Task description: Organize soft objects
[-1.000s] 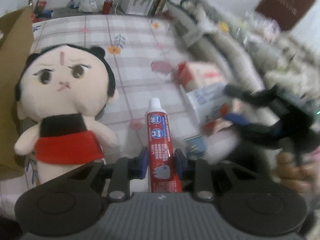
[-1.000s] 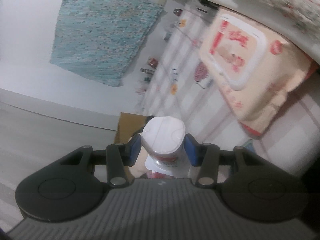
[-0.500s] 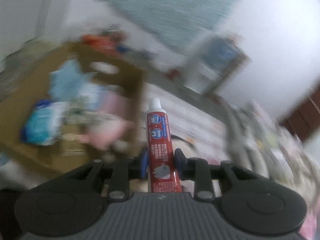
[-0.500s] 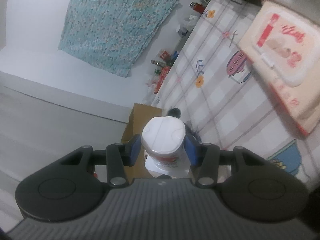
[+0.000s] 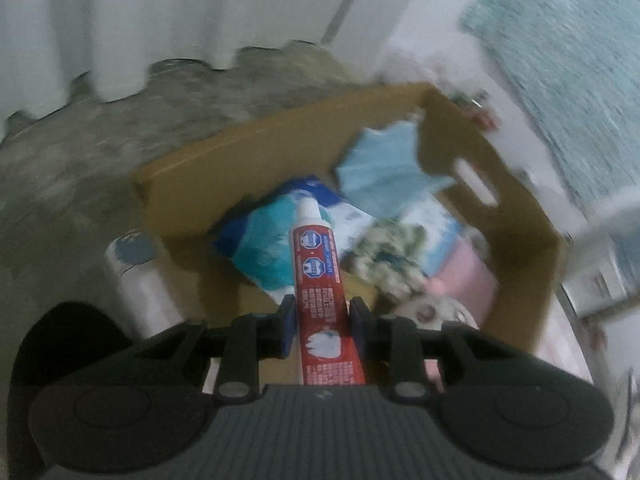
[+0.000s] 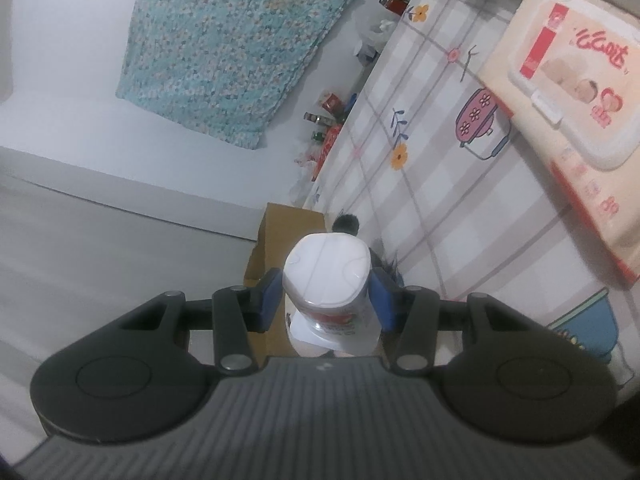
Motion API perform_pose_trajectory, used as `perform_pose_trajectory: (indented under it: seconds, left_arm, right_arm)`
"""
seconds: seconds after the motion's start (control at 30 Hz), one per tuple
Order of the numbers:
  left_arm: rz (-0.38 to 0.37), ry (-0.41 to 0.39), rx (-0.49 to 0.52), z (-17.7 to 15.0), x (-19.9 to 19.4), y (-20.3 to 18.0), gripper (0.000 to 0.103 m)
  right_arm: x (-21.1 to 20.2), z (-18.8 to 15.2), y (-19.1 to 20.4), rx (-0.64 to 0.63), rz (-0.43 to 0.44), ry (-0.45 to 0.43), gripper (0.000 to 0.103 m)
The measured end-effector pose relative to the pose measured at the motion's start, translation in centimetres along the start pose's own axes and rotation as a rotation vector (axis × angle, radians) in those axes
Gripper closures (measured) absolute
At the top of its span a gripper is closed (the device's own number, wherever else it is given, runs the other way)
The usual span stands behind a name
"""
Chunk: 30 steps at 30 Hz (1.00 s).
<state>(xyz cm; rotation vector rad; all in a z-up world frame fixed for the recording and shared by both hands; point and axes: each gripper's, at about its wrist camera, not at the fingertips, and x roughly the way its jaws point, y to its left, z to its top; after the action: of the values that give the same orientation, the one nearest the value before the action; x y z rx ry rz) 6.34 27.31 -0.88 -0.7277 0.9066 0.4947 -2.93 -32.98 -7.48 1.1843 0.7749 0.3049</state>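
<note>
Left wrist view: the left tool [image 5: 322, 330] pinches a red toothpaste tube [image 5: 320, 280] between its 2 blue pads, the white cap pointing forward and down. Below it sits an open cardboard box [image 5: 516, 216] on the grey floor [image 5: 80, 152], already holding a blue packet [image 5: 264, 248], a light blue cloth [image 5: 384, 168], a patterned bundle [image 5: 392, 256] and something pink [image 5: 468, 276]. The tube hangs over the near middle of the box, inside its walls. The picture is smeared, so finer detail in the box cannot be told. To do the drop well, I judge the tool should settle first, with the cap over the bare cardboard by the near wall rather than over a wall's edge, and the pads should part only then, low enough that the tube lands flat and does not bounce out.

Right wrist view: the right tool [image 6: 326, 298] is pressed onto a white-capped bottle [image 6: 326, 276], cap toward the camera. Beyond it a checked cloth with flower prints covers the desk [image 6: 432, 168]; a pack of wet wipes [image 6: 576, 92] lies near its right edge, and the box's flap [image 6: 276, 236] stands past the desk's far end. This bottle is best kept level and clear of the left tool until the tube is released, then carried over the box in turn.
</note>
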Motion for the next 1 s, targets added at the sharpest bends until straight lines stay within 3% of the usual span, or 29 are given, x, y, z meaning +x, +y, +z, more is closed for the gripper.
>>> perform_pose_trajectory:
  seconds: [0.17,0.23,0.3,0.73,0.87,0.93,1.0]
  left_arm:
    - [0.134,-0.077,-0.105,-0.7,0.7,-0.2,0.072]
    - [0.153,-0.063,-0.145,-1.0,1.1,-0.1,0.059]
    - [0.138,-0.078,-0.149,-1.6,0.8,-0.6,0.055]
    - [0.088,-0.114,-0.099,-2.7,-1.3,-0.5,0.055]
    - [0.05,-0.163,0.029,-3.8,-2.6,-1.3,0.047]
    - [-0.022,-0.203,0.171,-5.3,-3.7,-2.7,0.038]
    - [-0.14,-0.232,0.337,-7.3,-5.0,-4.3,0.032]
  right_arm:
    - [-0.3,0.4,-1.1,0.011,0.004,-0.003,0.056]
    - [-0.5,0.6,-1.4,0.015,0.002,-0.003,0.056]
    - [-0.7,0.7,-1.7,0.016,0.0,-0.006,0.056]
    - [-0.7,-0.1,-0.8,0.001,0.011,0.0,0.056]
    - [-0.2,-0.4,-0.8,0.036,0.032,0.009,0.056]
    - [-0.1,-0.6,-1.0,0.061,0.059,0.02,0.056]
    - [0.0,-0.8,-0.8,0.077,0.093,0.034,0.056]
